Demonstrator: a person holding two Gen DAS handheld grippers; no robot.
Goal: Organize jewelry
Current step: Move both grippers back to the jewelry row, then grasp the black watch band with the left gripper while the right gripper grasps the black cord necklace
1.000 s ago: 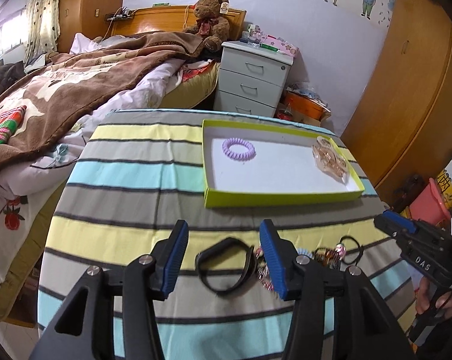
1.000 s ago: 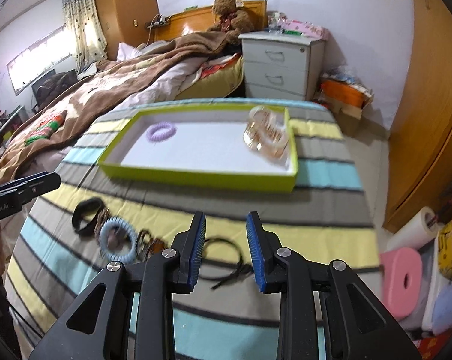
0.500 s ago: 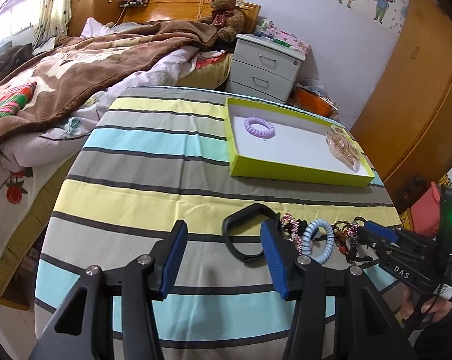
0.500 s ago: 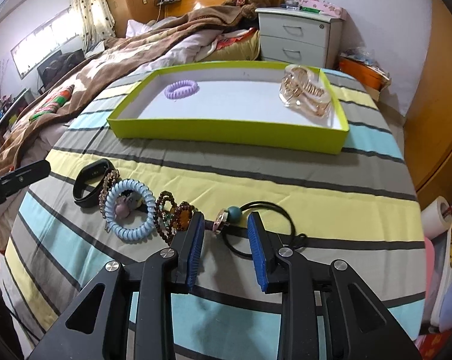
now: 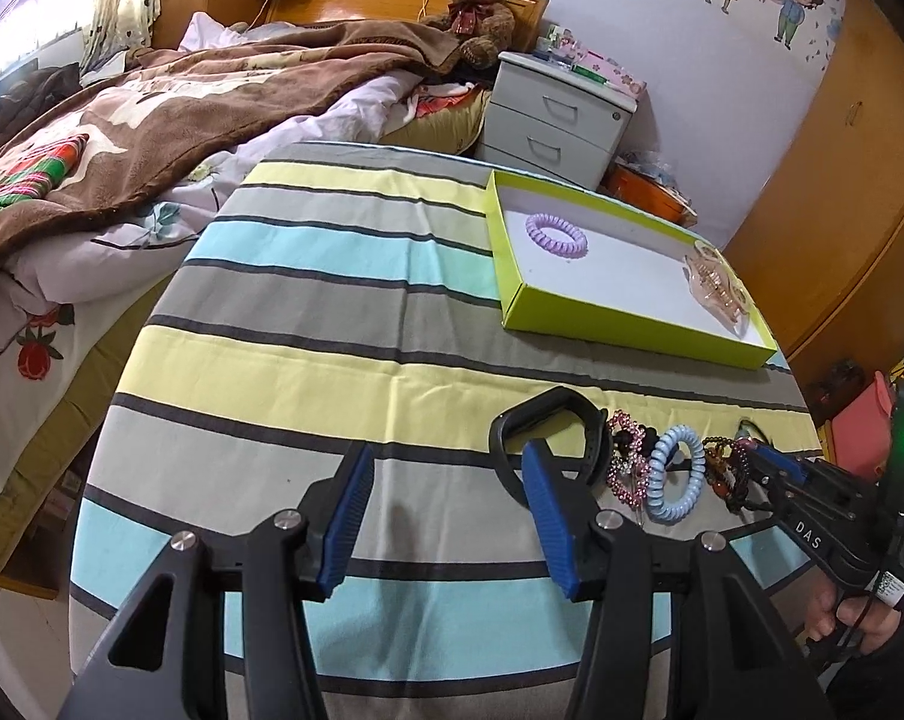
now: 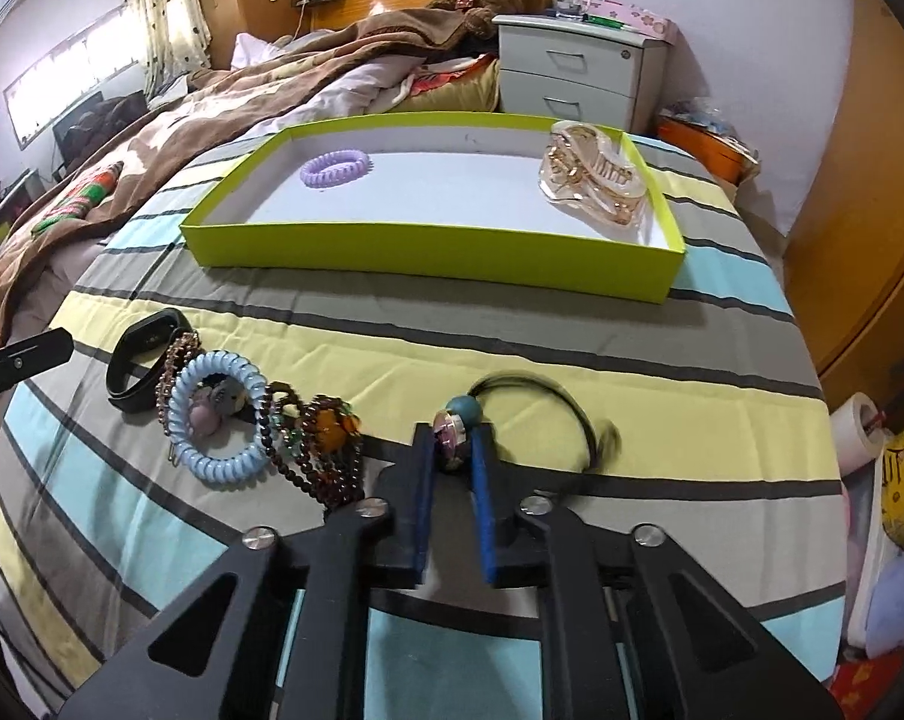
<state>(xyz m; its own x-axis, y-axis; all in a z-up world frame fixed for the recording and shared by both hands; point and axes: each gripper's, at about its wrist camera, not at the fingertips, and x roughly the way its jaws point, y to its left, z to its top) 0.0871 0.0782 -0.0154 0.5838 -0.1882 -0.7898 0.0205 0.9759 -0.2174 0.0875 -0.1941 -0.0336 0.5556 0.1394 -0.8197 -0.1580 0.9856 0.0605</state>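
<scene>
On the striped cloth lies a row of jewelry: a black wristband [image 6: 146,354], a light blue coil hair tie [image 6: 224,468], brown beaded bracelets [image 6: 326,432] and a black hair tie [image 6: 571,402] with a bead charm [image 6: 457,420]. My right gripper [image 6: 453,441] is low over the cloth; its jaws are closing and the pads press on the charm. My left gripper [image 5: 446,462] is open over bare cloth, its right finger in front of the wristband [image 5: 577,414]. The lime tray [image 6: 428,252] holds a purple coil hair tie [image 6: 336,167] and a clear hair claw [image 6: 595,180].
A bed with a brown blanket [image 5: 182,120] runs along the table's left side. A grey nightstand [image 5: 559,114] stands behind the table and wooden wardrobe doors [image 5: 841,210] to the right. A pink stool [image 5: 859,432] and clutter sit on the floor at right.
The right gripper came down onto the black hair tie and its jaws narrowed around the charm. The left gripper sank and shifted left, so the wristband now sits by its right finger.
</scene>
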